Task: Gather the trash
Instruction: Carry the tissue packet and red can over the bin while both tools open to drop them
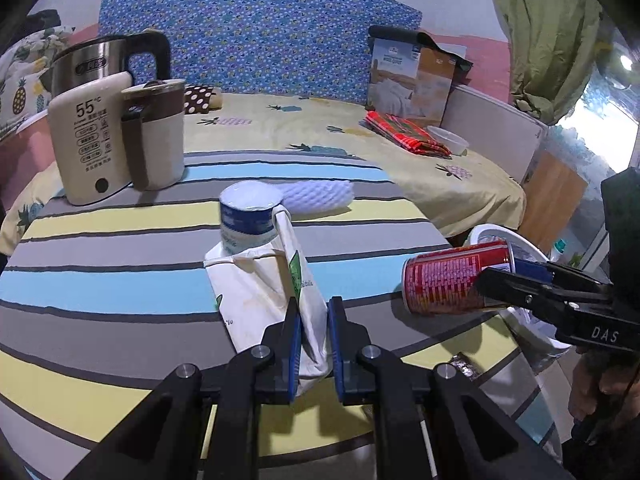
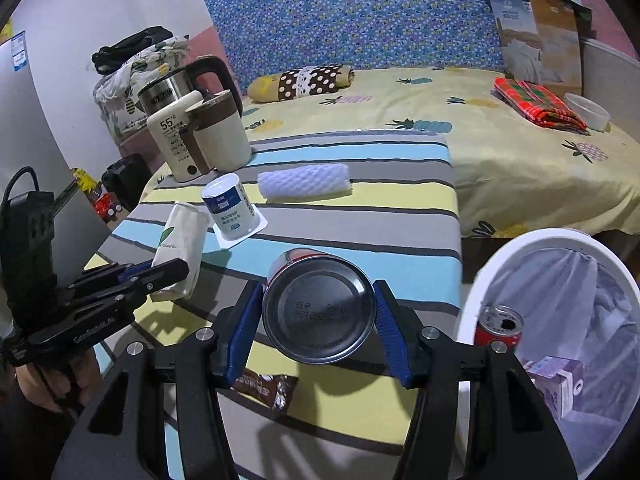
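Observation:
My left gripper (image 1: 313,312) is shut on a crumpled white carton (image 1: 264,296) lying on the striped table; it also shows in the right wrist view (image 2: 182,244). My right gripper (image 2: 320,300) is shut on a red can (image 2: 320,308), held on its side above the table edge; the can shows in the left wrist view (image 1: 448,282). An upside-down white and blue yogurt cup (image 1: 250,216) stands just behind the carton. A white bin (image 2: 532,248) beside the table holds a red can (image 2: 498,326) and a purple carton (image 2: 558,384).
A white foam wrap (image 2: 304,182), a brown snack wrapper (image 2: 264,390), a kettle (image 1: 100,64), a white 55° device (image 1: 90,148) and a mug (image 1: 154,136) are on the striped table (image 1: 120,288). Behind is a bed (image 2: 500,152) with folded cloth and a box.

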`<state>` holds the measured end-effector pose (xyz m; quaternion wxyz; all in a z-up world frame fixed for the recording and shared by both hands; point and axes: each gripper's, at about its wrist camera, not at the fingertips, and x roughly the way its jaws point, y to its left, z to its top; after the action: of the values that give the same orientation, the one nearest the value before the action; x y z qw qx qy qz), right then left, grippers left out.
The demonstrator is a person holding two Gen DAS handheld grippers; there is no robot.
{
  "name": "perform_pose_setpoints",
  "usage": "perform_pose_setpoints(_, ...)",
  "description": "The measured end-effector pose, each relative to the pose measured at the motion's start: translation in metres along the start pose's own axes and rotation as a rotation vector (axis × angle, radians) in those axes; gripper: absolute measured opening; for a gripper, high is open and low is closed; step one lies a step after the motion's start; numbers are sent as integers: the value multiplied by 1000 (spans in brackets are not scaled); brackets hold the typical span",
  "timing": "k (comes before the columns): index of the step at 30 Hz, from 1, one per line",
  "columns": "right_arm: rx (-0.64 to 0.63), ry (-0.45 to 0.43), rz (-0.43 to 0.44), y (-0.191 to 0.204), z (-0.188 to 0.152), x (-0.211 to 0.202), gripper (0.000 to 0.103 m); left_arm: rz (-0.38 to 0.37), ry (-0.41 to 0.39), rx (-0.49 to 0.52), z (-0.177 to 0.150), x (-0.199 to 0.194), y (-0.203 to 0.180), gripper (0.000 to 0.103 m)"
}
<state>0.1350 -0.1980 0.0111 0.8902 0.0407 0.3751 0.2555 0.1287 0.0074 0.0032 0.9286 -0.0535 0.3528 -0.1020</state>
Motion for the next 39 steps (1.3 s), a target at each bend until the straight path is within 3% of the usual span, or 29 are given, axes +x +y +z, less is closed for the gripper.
perform_pose_setpoints(21,52,-88,-45,-29,-6,-37,55,-103,3,66,10,8,-68,13)
perform_pose_setpoints(39,178,-167,-219,-93,-24,-87,55,-282,45,162,11,38,-169,13)
